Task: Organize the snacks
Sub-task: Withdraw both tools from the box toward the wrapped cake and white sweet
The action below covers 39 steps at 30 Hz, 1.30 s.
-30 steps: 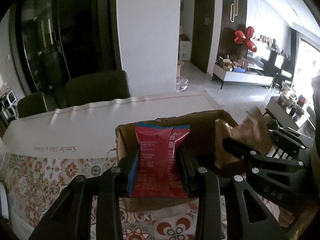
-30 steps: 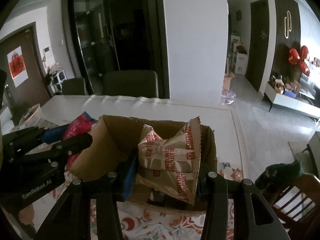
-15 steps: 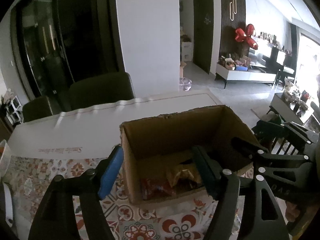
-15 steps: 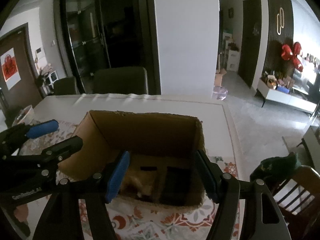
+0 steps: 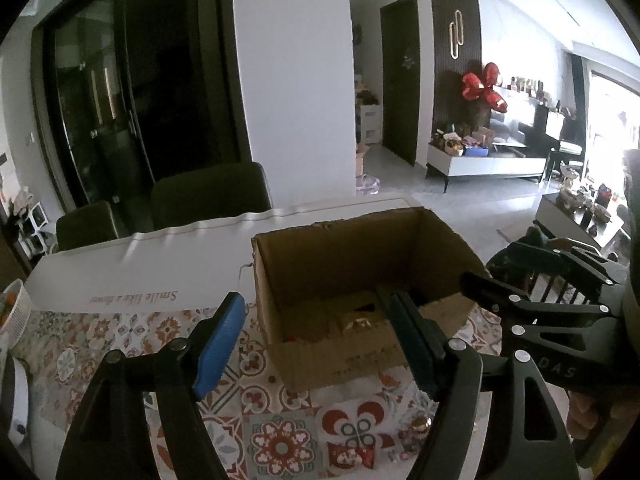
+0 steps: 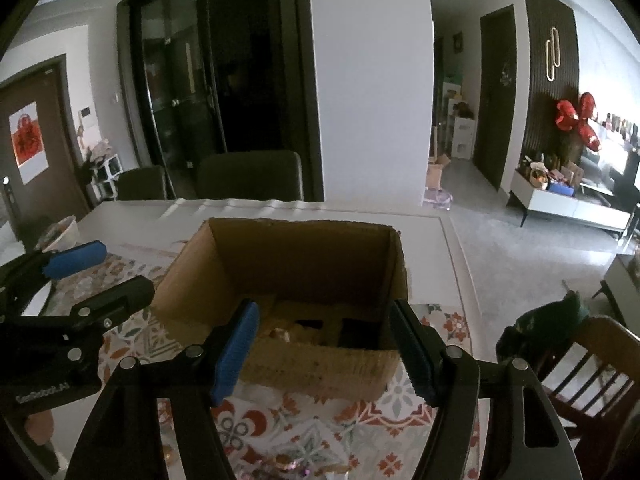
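An open cardboard box (image 5: 340, 256) stands on the patterned tablecloth (image 5: 120, 332). Snack packets (image 5: 356, 326) lie on its floor, dim in shadow. My left gripper (image 5: 312, 304) hovers just in front of the box, open, with nothing between its blue pads. The right gripper (image 5: 494, 264) shows at the box's right side. In the right wrist view the same box (image 6: 300, 256) fills the middle, with packets (image 6: 284, 334) inside. My right gripper (image 6: 323, 310) is open and empty over its near wall. The left gripper (image 6: 124, 266) is at the left, open.
Small wrapped sweets (image 5: 416, 426) lie loose on the cloth in front of the box. A white basket (image 5: 16, 308) sits at the table's left edge. Two dark chairs (image 6: 248, 174) stand behind the white table; a wooden chair (image 6: 592, 364) is close on the right.
Both grippers opened and let go: the red packet and the tan biscuit packet dropped into the box. Both grippers then drew back from the box.
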Each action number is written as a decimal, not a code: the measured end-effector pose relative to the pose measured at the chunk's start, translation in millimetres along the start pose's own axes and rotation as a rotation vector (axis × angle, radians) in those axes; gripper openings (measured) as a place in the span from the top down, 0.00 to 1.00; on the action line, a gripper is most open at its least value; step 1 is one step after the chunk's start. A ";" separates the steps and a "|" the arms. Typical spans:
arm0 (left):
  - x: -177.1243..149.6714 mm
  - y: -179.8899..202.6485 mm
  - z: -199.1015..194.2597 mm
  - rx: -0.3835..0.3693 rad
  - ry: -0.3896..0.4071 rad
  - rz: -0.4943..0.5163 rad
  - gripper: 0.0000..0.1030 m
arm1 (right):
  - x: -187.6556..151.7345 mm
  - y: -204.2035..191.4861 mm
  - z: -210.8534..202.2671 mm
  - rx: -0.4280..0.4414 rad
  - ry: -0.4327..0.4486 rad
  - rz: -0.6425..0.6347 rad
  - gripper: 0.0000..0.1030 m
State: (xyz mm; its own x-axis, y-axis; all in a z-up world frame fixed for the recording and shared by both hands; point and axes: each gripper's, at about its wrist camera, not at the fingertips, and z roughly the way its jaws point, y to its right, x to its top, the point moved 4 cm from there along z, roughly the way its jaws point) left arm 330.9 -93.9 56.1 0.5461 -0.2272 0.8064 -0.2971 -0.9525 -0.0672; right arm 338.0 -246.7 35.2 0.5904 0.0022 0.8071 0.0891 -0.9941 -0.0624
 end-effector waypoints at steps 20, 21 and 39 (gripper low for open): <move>-52.2 -3.7 -78.9 -0.078 0.083 0.044 0.28 | -56.1 -40.1 -73.4 -0.039 0.072 0.065 0.34; -55.0 -5.0 -81.7 -0.083 0.087 0.047 0.28 | -60.8 -42.2 -78.0 -0.051 0.077 0.073 0.34; -112.3 -32.4 -108.8 -0.116 0.143 0.167 0.28 | -149.1 -72.5 -109.7 -0.220 0.066 0.420 0.34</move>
State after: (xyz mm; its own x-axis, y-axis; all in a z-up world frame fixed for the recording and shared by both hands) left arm 194.0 -15.5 31.7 0.3675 -0.3406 0.8654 -0.4668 -0.8724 -0.1451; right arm 155.6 -186.9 -16.2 0.4862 -0.4046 0.7746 -0.3224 -0.9069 -0.2713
